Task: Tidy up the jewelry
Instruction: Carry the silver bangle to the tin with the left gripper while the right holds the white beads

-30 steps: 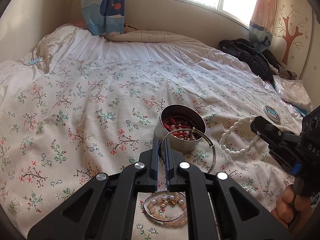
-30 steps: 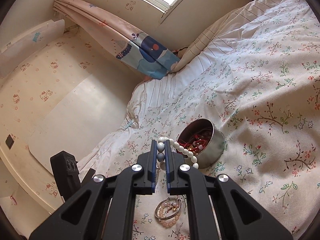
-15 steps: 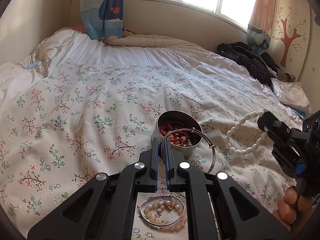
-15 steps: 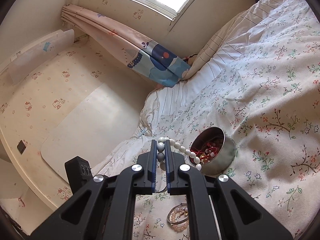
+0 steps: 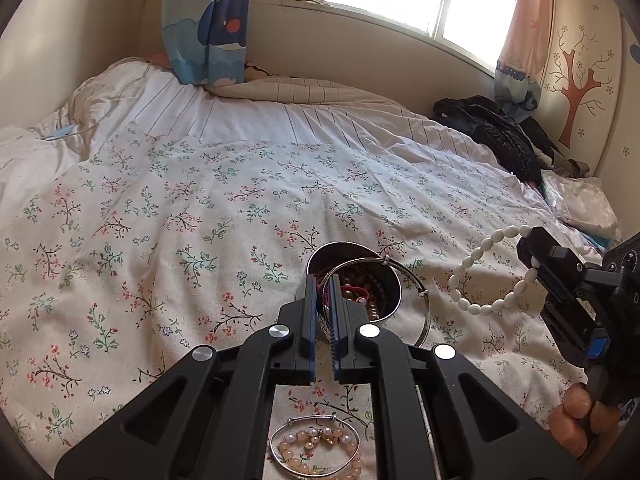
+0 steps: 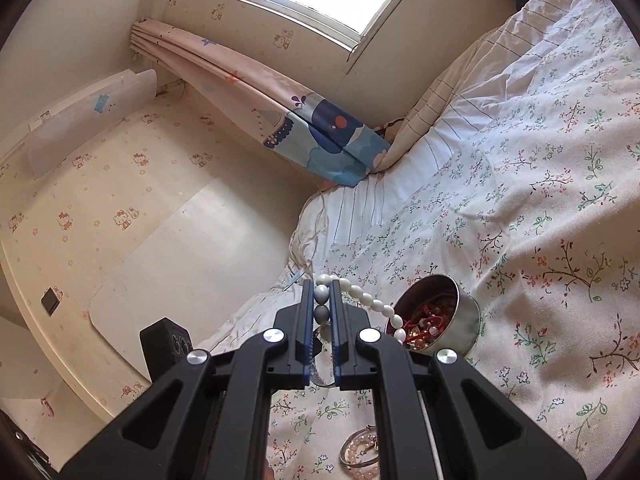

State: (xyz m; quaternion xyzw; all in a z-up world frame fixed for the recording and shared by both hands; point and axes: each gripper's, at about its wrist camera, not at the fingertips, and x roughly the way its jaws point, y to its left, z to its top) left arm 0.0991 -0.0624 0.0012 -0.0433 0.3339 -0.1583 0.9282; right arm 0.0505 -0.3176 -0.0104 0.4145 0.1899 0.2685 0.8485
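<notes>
A soft, wrinkled flowered bedspread (image 5: 168,232) fills the view. At 6 o'clock in the left view a round steel tin (image 5: 390,280) already holds a tangle of red and brown beads, so sorting looks partly done. The left gripper (image 5: 323,312) is clamped on a thin silver bangle (image 5: 424,316) over the tin. At 3 o'clock the right gripper (image 5: 532,258) pinches a string of smooth white oval beads (image 5: 476,276). A pink bead bracelet (image 5: 316,450) waits at 6 o'clock.

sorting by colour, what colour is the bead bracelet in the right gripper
White, seen best in the left wrist view: bead bracelet.
</notes>
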